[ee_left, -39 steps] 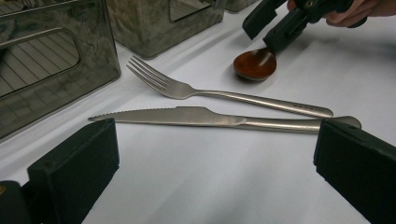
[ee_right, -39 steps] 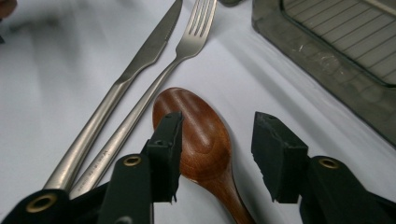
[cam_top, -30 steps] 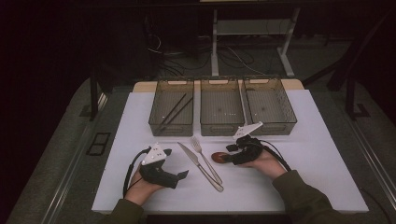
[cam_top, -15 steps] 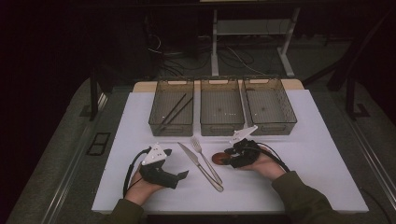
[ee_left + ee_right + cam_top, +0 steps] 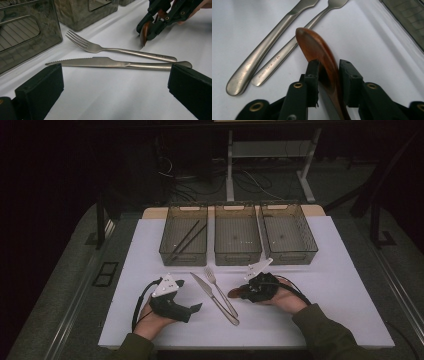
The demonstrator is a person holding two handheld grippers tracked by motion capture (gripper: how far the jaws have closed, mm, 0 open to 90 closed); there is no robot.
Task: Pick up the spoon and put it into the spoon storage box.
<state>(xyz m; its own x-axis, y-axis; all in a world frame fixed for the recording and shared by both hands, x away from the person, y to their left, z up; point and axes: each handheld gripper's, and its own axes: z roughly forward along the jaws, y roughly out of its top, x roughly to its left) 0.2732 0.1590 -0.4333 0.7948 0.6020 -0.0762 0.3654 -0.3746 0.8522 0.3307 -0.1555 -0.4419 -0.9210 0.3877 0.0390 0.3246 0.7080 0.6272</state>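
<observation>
Right gripper view: we see the wooden spoon (image 5: 322, 57) on edge between our right gripper's (image 5: 328, 75) jaws, which have just been closing and now pinch it. We judge it light, stiff and smooth, so best gripped at the neck. It sits at the fork's (image 5: 220, 290) three o'clock on the worktop (image 5: 345, 285). Our left gripper (image 5: 192, 309) rests low at nine o'clock, jaws wide, empty.

A knife (image 5: 110, 63) is seen lying on the white surface (image 5: 107, 97). Just behind the knife a fork (image 5: 120, 50) is laid. Beyond the fork's handle, a brown spoon (image 5: 144, 33) is gripped by the other tongs (image 5: 150, 28).
</observation>
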